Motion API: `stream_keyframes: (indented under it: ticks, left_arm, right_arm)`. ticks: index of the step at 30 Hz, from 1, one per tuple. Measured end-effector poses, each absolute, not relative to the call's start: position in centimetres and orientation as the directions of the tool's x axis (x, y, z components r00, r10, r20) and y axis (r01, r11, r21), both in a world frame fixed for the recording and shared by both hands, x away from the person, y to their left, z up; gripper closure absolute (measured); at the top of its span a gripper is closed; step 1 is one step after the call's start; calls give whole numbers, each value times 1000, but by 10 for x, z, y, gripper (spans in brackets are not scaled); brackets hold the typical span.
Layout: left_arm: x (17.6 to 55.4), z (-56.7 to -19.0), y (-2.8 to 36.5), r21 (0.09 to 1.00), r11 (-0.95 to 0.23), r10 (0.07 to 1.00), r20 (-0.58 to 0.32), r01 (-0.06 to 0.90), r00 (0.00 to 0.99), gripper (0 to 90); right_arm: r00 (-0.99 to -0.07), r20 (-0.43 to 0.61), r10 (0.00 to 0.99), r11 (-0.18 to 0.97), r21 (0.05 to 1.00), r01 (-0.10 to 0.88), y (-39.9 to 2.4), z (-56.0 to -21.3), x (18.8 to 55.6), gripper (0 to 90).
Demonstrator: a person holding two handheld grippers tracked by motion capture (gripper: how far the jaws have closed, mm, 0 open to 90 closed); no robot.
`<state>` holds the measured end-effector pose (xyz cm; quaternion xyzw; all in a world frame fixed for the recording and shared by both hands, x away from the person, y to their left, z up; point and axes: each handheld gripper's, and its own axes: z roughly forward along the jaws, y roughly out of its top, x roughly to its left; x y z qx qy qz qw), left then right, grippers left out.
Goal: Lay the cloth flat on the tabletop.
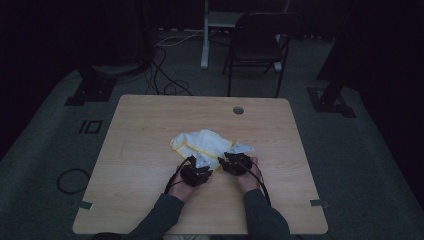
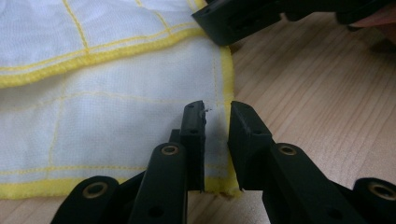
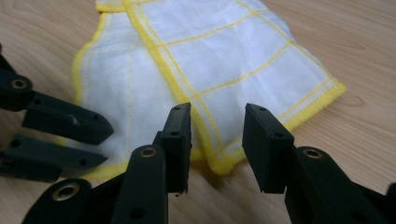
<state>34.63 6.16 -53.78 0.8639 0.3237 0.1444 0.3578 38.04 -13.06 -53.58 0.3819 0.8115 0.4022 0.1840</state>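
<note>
A white cloth with yellow edges (image 1: 202, 143) lay crumpled near the middle of the table (image 1: 140, 150), just in front of both hands. The left gripper (image 2: 216, 112) had its jaws a little apart over the near yellow hem, not pressing it. The right gripper (image 3: 215, 114) stood with its jaws spread wider, over a folded corner of the same cloth, also holding nothing. The risk I see was this: the cloth lay in two layers, so a jaw could catch only the upper layer, or slide on the wood and push the hem away. Then the cloth would wrinkle more instead of being lifted cleanly.
</note>
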Motion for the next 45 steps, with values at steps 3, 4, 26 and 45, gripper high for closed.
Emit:
stream_keyframes:
  ticks: [3,4,26,45]
  left_arm:
    - [345,-538,63,710,-538,661,22,454,750,769]
    - [345,-538,63,712,-535,663,20,455,749,771]
    - [335,-535,112,681,-560,686,61,472,725,860]
    - [345,-531,171,648,-548,760,123,528,638,895]
  right_arm:
    - [-645,-17,764,417,776,473,-126,-537,385,614]
    - [-648,-23,762,426,771,474,-124,-538,386,621]
    - [-555,-37,831,361,795,487,-154,-516,394,863]
    - [-486,-42,873,319,804,502,-185,-501,395,864]
